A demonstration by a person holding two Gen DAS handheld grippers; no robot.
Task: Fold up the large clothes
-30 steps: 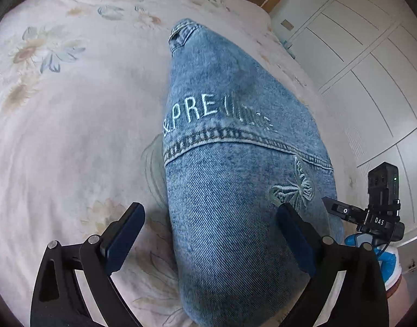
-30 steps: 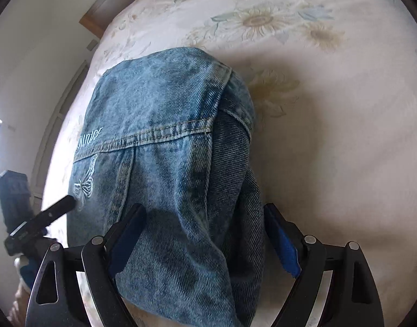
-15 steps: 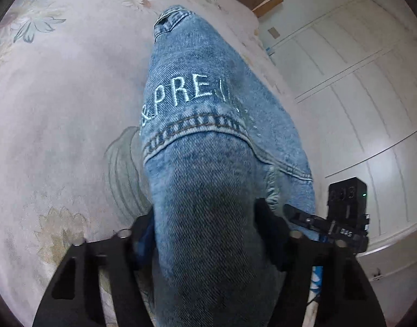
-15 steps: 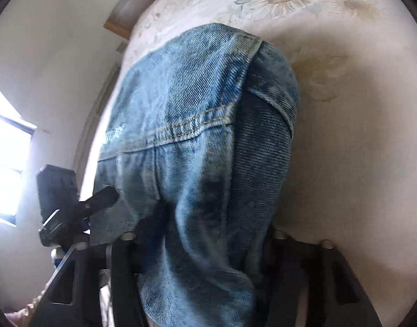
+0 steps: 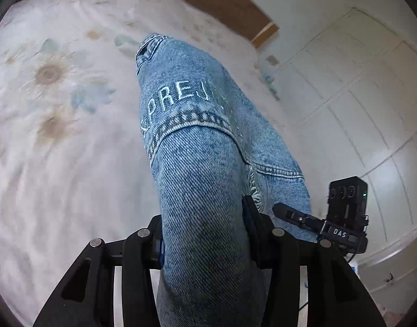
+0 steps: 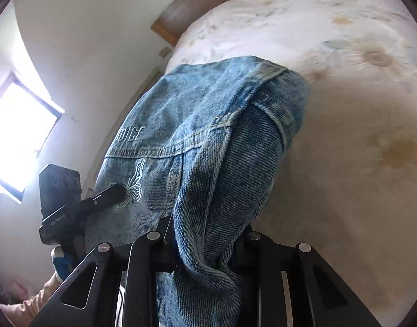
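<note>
Floral bedspread [image 5: 58, 163] under jaw-pinched denim jacket [image 5: 197, 163]

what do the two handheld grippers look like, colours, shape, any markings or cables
Both the left gripper and right gripper are matte black, with angular linkage arms, triangular cutouts and silver pivot bolts. The left gripper's pads are dark blue. Each gripper, seen from the other's camera, carries a black box with three round lenses; the right one's mount reads "DAS", with a green light and a thin cable below.
</note>
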